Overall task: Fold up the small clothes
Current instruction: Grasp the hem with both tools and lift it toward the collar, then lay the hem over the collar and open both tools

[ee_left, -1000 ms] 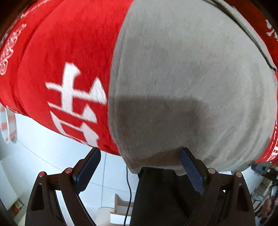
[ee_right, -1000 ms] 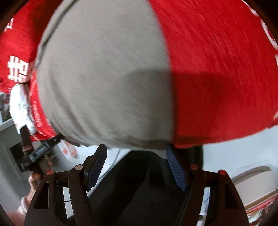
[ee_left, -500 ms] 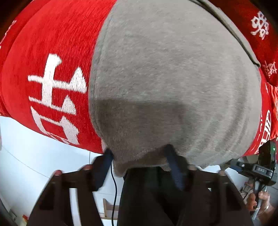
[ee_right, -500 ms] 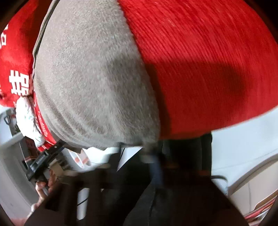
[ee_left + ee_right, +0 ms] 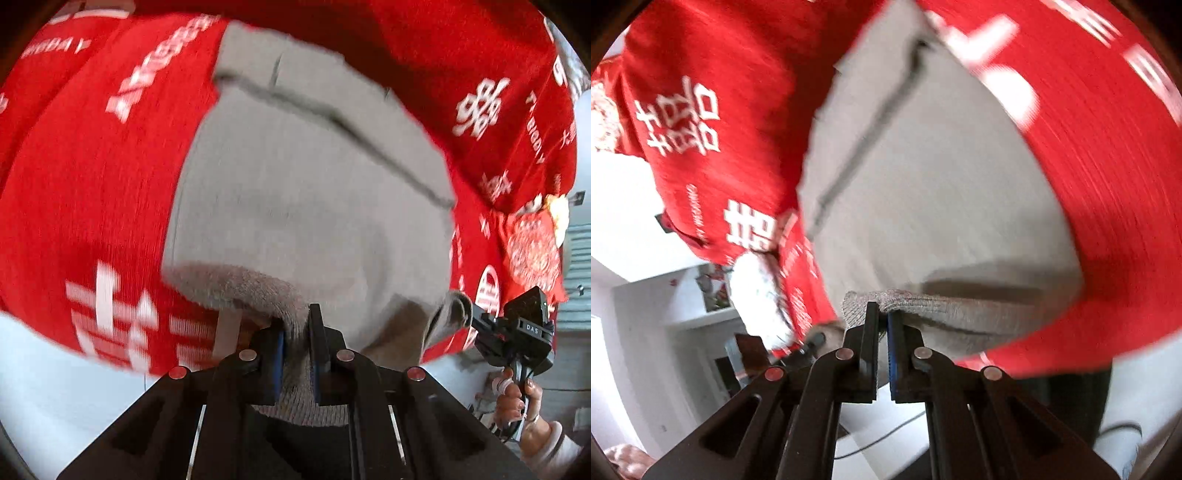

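A small grey knit garment [image 5: 303, 206] lies on a red cloth with white characters [image 5: 92, 203]. My left gripper [image 5: 297, 317] is closing on the garment's near hem, and the fabric is pinched between its blue pads. In the right wrist view the same grey garment [image 5: 942, 206] spreads ahead, and my right gripper [image 5: 882, 312] is shut on its near edge. Both held corners are lifted off the red cloth [image 5: 720, 129]. The left wrist view also shows the right gripper at the garment's other corner, held by a person's hand [image 5: 517, 398].
The red cloth covers the whole work surface and hangs over its near edge. A white padded item [image 5: 757, 295] sits at the cloth's edge on the left. White floor and a dark cable [image 5: 879, 439] lie below.
Both grippers went from open around the garment's near hem to shut on it. They then rose and tilted, lifting the hem, so more of the garment and the cloth shows.
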Demonstrator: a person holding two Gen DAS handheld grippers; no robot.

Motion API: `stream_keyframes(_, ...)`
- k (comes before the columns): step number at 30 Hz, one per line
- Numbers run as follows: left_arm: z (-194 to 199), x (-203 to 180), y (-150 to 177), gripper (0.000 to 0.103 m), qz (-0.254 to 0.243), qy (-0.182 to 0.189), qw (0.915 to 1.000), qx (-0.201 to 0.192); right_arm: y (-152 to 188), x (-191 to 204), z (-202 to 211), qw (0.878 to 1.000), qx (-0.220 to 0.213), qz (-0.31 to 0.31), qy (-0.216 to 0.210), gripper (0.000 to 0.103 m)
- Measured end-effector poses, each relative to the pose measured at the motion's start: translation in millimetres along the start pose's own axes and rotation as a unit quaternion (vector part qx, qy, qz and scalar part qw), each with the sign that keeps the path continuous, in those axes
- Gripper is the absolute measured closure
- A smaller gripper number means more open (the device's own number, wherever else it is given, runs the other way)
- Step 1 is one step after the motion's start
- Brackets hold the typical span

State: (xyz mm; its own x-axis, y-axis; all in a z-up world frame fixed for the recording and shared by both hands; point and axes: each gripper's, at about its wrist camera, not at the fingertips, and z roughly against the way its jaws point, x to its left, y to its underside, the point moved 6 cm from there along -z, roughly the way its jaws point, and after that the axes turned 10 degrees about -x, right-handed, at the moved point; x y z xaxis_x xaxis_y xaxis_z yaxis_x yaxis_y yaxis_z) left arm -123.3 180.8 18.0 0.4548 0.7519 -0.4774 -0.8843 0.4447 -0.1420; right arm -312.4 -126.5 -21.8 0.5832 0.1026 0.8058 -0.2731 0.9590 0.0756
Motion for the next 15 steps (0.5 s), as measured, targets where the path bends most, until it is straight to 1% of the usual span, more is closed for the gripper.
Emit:
stream_keyframes(2,-8.5,-4.5,-30.1,0.090,-0.007,-0.002,0.9998,-0.017,-25.7,11.1,-11.8,1.000,-0.009,0.006,0.002,0.099)
stream_keyframes(5,-20.0,-1.9,-72.7,0.091,-0.023,-0.019,0.9991,-0.031,-60.5,22.8,-28.0,1.000,-0.020,0.010,0.012,0.099)
stream_keyframes(6,-23.6,-3.1,-81.6,0.090,-0.026,-0.024,0.9988,-0.033,-65.9,25.4,-35.4,1.000,-0.022,0.009,0.018,0.099)
stream_keyframes(7,-29.5,-8.4,-89.8,0.090,-0.029,-0.031,0.9985,-0.035,-77.7,22.9,-32.7,0.999,-0.023,0.006,0.023,0.099)
stream_keyframes(10,-42.5,-14.5,-111.5,0.090,-0.044,-0.056,0.9968,-0.035,-100.2,21.4,-41.1,0.999,-0.025,-0.007,0.039,0.098)
stream_keyframes(13,-54.4,-17.9,-113.5,0.090,-0.052,-0.069,0.9962,-0.014,-108.8,6.3,-40.8,0.999,-0.018,-0.014,0.049,0.098)
stream_keyframes(15,-59.7,-15.7,-113.5,0.090,-0.041,-0.073,0.9965,0.003,-111.9,2.3,-44.1,0.998,-0.014,-0.021,0.054,0.098)
